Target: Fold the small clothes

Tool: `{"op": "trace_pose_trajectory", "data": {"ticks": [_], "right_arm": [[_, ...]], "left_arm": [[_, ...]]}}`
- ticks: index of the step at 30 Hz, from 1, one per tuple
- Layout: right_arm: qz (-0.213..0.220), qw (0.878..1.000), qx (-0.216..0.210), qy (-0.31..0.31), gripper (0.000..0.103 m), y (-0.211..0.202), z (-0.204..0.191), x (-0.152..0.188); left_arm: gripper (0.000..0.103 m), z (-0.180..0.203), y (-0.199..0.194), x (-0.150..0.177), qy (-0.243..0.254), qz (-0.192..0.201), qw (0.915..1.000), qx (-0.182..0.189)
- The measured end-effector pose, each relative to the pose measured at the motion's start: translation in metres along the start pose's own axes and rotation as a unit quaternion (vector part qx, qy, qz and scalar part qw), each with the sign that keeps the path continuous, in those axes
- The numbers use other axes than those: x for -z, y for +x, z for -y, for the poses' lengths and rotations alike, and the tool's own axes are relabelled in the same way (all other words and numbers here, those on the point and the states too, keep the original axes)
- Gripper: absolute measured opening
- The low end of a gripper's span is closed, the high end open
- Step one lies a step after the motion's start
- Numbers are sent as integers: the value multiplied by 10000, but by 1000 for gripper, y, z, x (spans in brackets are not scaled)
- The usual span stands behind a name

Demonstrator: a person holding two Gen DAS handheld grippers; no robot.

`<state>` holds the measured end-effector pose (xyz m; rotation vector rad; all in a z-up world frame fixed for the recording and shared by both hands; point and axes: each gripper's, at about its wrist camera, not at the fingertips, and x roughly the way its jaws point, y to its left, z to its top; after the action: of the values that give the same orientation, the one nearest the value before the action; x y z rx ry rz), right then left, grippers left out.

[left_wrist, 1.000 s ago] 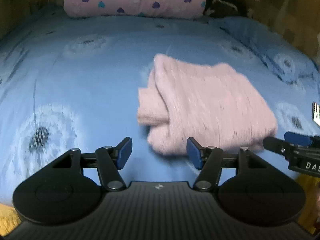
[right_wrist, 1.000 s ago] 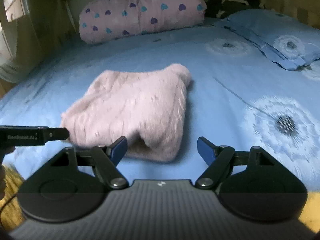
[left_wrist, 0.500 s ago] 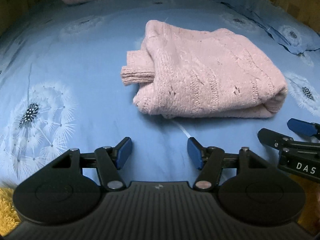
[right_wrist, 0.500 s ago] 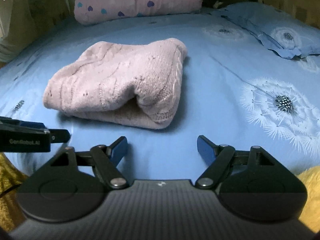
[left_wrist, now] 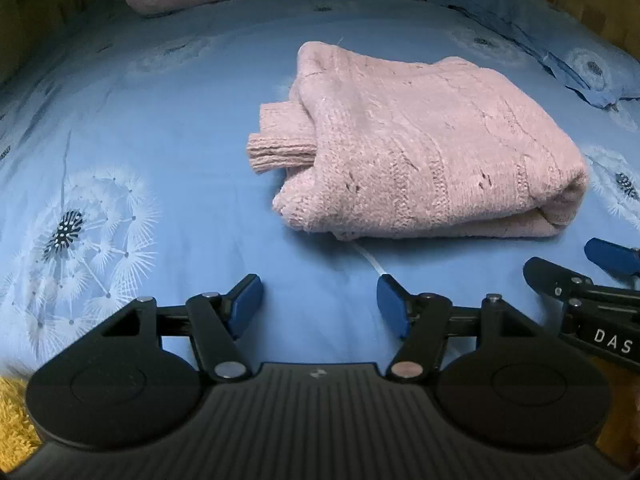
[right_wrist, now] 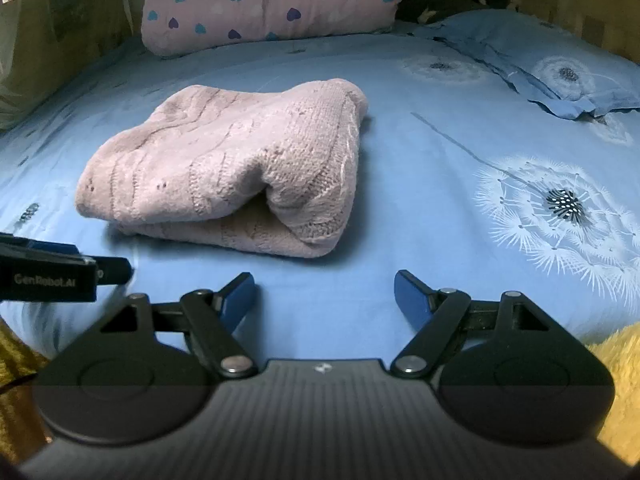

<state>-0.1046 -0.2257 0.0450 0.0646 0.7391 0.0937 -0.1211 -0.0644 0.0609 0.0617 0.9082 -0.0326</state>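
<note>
Left gripper, bottom centre of the left view: jaws spread, having just been opening a little further, nothing between them but bare bedsheet. Right gripper, bottom centre of the right view: jaws also spread and empty; both hover low over the near edge of the bed. Just beyond, mid-frame, the pink knitted sweater lies on the sheet, already folded into a thick bundle, clear of both grippers. One ribbed cuff pokes out of its left side in the left view. Judgement: the fold looks nearly done; a tidy finish calls for tucking that cuff under the top layer with one jaw, pressing lightly so the stack does not slide or spring apart. Far back, upper frame, a heart-print pillow.
</note>
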Motion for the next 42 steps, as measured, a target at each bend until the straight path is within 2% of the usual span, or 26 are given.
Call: {"op": "trace_pose_trajectory", "data": {"ticks": [42], "right_arm": [[2,10000,15,-15,78,0,-2,1]], "left_arm": [[71,4,3,1,12,-11,10000,-36]]}}
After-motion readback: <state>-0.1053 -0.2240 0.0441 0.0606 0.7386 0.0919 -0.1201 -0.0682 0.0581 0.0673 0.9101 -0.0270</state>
